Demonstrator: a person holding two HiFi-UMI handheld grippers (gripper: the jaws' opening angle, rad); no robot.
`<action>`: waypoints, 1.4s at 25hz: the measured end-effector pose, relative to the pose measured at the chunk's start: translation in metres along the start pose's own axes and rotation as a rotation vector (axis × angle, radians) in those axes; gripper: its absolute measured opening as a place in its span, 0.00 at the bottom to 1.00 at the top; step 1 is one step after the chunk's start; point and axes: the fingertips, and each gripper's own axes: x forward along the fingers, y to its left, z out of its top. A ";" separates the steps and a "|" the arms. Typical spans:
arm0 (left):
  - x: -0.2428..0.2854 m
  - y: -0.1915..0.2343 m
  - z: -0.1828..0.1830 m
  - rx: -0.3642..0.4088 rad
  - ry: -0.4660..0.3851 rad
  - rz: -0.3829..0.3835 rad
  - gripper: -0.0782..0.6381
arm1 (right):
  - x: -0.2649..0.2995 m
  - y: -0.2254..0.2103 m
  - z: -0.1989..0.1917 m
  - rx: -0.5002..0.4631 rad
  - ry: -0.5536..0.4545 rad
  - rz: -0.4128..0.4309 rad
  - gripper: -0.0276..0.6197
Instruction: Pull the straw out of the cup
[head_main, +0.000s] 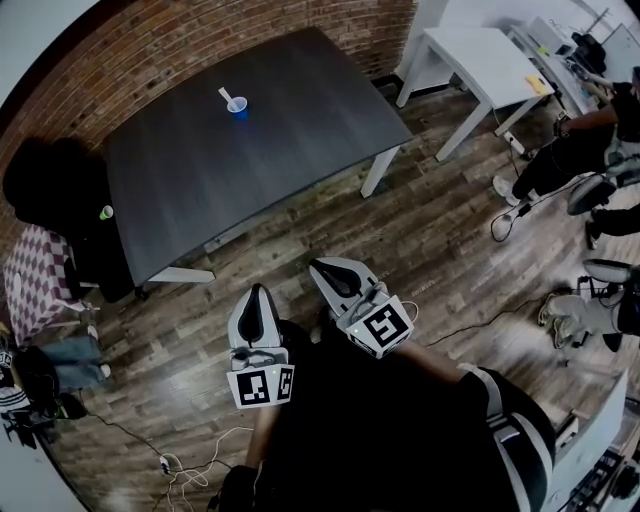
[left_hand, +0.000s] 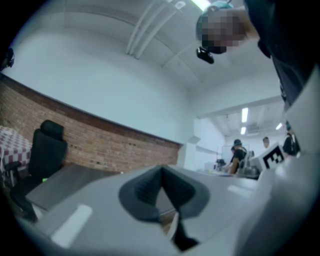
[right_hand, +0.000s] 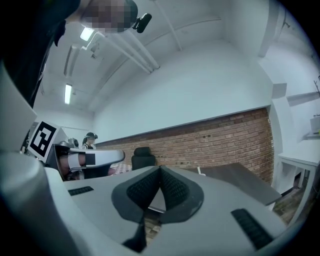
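Observation:
A small blue cup (head_main: 238, 108) with a white straw (head_main: 227, 97) leaning out of it stands on the far part of a dark table (head_main: 260, 150). Both grippers hang close to my body, well short of the table and over the wood floor. My left gripper (head_main: 256, 292) is shut with nothing in it. My right gripper (head_main: 328, 268) is shut and empty too. In the left gripper view the dark pads (left_hand: 161, 192) meet at the tips. In the right gripper view the pads (right_hand: 160, 190) touch as well, and the straw (right_hand: 199, 171) shows as a tiny white tip on the distant table.
A black office chair (head_main: 45, 190) and a checked cloth (head_main: 40, 275) stand left of the table. A white table (head_main: 470, 65) is at the far right, with seated people (head_main: 590, 130) beyond it. Cables (head_main: 190, 465) lie on the floor near my feet.

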 end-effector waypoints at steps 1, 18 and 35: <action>0.001 -0.002 -0.002 0.003 0.007 -0.001 0.12 | -0.002 -0.002 -0.002 0.007 0.005 -0.001 0.05; 0.082 0.053 -0.008 -0.013 0.013 -0.048 0.12 | 0.069 -0.040 0.001 0.004 0.004 -0.062 0.05; 0.174 0.167 0.022 -0.015 -0.011 -0.119 0.12 | 0.213 -0.065 0.026 -0.021 0.002 -0.130 0.05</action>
